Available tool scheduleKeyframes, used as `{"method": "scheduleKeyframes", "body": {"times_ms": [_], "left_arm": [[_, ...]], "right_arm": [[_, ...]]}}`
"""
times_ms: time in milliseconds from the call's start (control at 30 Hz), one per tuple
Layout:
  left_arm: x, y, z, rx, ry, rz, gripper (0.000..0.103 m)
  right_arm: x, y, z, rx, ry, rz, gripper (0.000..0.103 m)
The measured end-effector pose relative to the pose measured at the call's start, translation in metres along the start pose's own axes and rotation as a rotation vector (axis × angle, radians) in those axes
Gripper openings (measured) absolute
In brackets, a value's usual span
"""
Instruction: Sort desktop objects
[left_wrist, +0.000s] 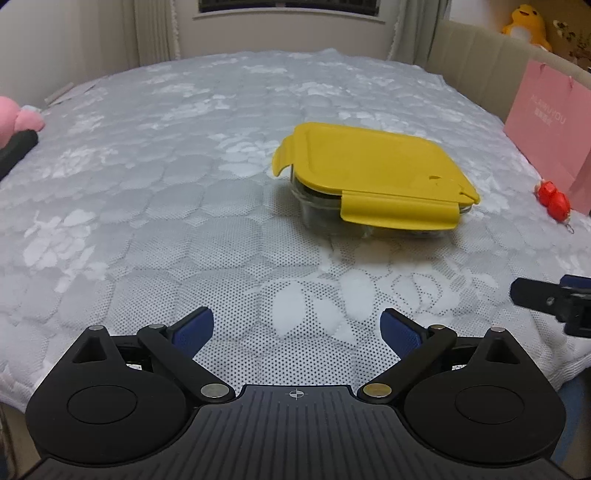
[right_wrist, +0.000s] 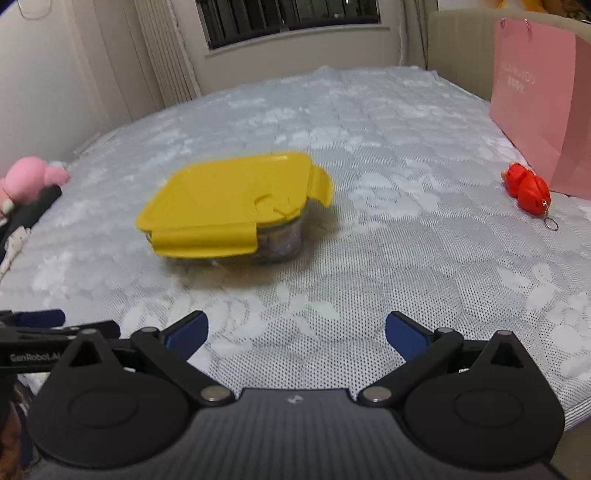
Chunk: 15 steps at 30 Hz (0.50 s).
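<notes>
A clear glass container with a yellow lid (left_wrist: 373, 173) (right_wrist: 232, 201) rests on the white patterned bedspread (left_wrist: 166, 192) (right_wrist: 388, 258); its side flaps stick out unlatched. My left gripper (left_wrist: 296, 325) stands open near the front edge, short of the container, with nothing between its blue pads. My right gripper (right_wrist: 296, 328) is likewise open and empty, with the container ahead and to its left. A small red toy keychain (left_wrist: 553, 199) (right_wrist: 526, 188) lies to the right beside a pink paper bag (left_wrist: 546, 136) (right_wrist: 543, 103). Each gripper shows at the edge of the other's view.
A pink plush toy (left_wrist: 18, 116) (right_wrist: 31, 173) and dark fabric (right_wrist: 26, 214) lie at the left edge. A padded headboard (left_wrist: 476, 70) stands behind the bag, with a yellow plush (left_wrist: 524, 24) above it. A window (right_wrist: 291, 18) and wall are at the far side.
</notes>
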<state>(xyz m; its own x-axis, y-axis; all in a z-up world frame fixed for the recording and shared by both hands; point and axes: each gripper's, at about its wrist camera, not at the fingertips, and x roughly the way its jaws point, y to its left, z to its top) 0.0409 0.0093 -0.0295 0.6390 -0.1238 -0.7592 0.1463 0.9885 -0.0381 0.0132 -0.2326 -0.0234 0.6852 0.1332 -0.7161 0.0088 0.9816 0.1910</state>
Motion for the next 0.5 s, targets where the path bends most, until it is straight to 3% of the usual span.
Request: {"method": "scheduleKeyframes", "body": {"times_ms": [500], "left_arm": [[0.005, 0.014, 0.013, -0.103, -0.004, -0.032, 0.102]], "right_arm": [[0.000, -0.006, 0.009, 0.069, -0.023, 0.056, 0.103]]}}
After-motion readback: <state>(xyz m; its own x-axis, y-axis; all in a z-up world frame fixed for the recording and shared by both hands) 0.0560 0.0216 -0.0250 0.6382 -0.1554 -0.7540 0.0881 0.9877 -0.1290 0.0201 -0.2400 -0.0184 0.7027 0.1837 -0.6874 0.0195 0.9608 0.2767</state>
